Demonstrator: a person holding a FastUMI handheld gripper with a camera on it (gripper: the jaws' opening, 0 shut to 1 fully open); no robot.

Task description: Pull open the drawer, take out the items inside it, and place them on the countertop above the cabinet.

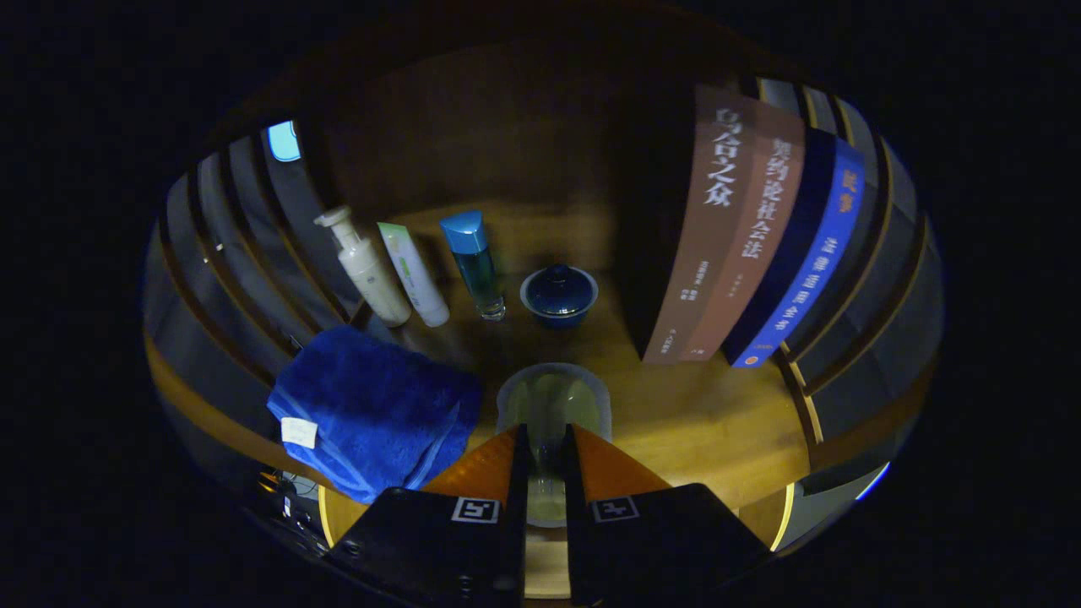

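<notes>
A folded blue terry towel (372,414) was seen lying on the wooden countertop (701,422), left of the fingers. Behind it, a cream pump bottle (365,268), a white tube (414,274) and a blue-capped clear bottle (475,263) were stood side by side, then a dark blue lidded bowl (558,294). A clear glass cup (551,422) was gripped between the fingers of the gripper (545,443). Upright books (743,245) were ranged at the right
</notes>
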